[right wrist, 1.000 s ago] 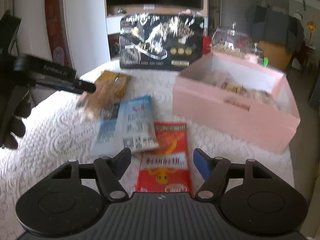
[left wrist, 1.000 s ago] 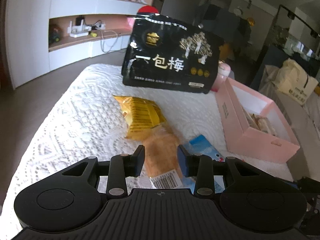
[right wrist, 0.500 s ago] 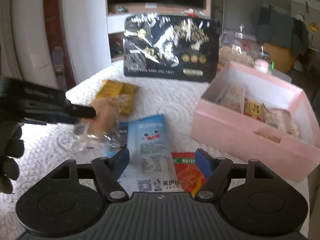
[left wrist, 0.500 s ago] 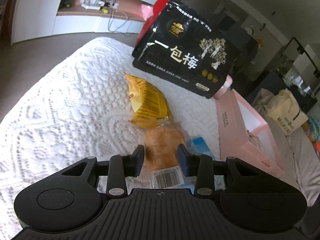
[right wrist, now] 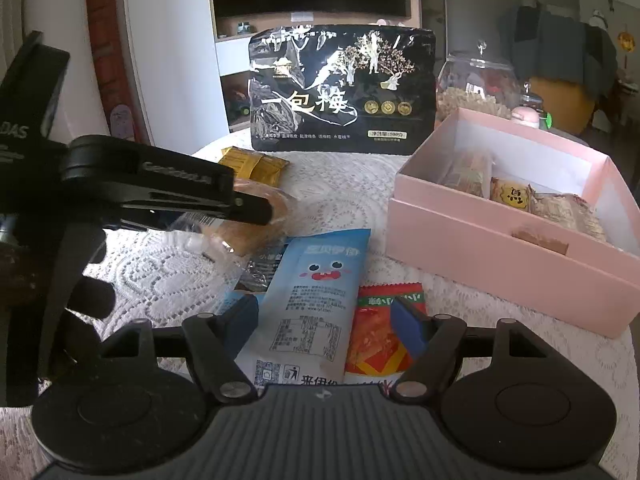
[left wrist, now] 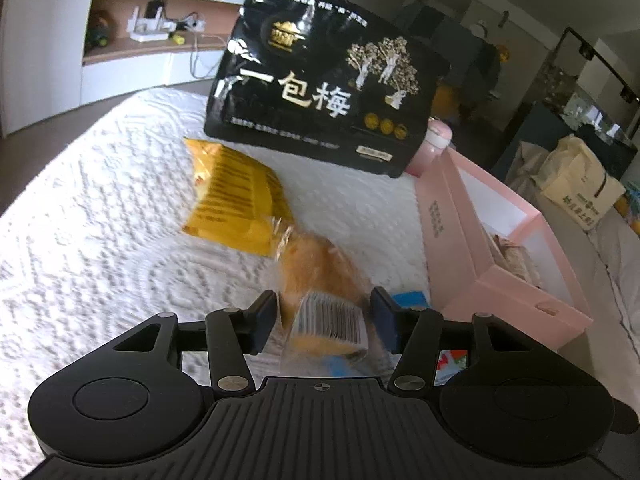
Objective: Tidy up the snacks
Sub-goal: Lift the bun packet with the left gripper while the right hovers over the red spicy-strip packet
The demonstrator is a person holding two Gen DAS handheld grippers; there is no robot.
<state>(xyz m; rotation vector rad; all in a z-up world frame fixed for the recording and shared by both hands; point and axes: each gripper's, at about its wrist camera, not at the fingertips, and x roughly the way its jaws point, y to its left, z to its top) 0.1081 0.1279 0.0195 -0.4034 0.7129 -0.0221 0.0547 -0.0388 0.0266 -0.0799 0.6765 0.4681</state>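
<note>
Clearly 一包梅 on black bag [right wrist: 342, 90], left tool [left wrist: 324, 318] gripping barcoded bread packet [left wrist: 320, 280], right tool [right wrist: 324, 324] wide.

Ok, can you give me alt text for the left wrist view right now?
The left claw brackets a clear-wrapped bread bun, barcode label toward the camera, over a white lace tablecloth. Beyond lie a yellow snack packet and an upright black plum bag; an open pink box sits right.

Glossy black foil bag [right wrist: 342, 90], clear crinkly plastic bread wrapper [left wrist: 320, 280], matt pink cardboard box [right wrist: 516, 240], white lace cloth [left wrist: 100, 220]
</note>
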